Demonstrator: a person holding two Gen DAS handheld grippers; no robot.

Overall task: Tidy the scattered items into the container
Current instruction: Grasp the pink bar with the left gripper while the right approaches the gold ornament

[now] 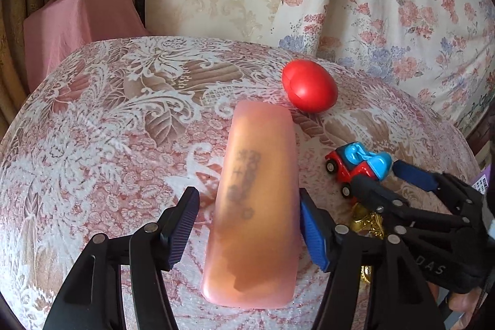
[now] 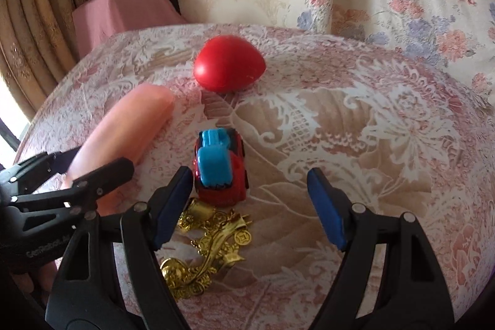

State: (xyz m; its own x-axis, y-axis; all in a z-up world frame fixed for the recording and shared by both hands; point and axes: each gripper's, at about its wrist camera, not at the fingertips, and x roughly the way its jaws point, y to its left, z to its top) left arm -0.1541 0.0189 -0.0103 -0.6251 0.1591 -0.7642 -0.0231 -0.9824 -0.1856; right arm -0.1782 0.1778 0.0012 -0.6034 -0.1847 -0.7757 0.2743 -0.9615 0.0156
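A long translucent pink container [image 1: 256, 200] lies on the lace-covered table; it also shows in the right wrist view [image 2: 130, 138]. My left gripper [image 1: 247, 225] is open with its fingers on either side of the container, not closed on it. A red and blue toy car [image 2: 221, 169] sits just ahead of my open right gripper [image 2: 250, 206], close to its left finger; the car also shows in the left wrist view [image 1: 359, 166]. A gold ornament [image 2: 207, 246] lies between the right fingers. A red heart-shaped box [image 2: 229, 67] lies farther back.
The round table [image 2: 371, 129] has a pink lace cloth. A floral curtain [image 1: 402, 5] hangs behind at the right, and a pink-draped object [image 1: 77, 27] stands beyond the table's far left edge.
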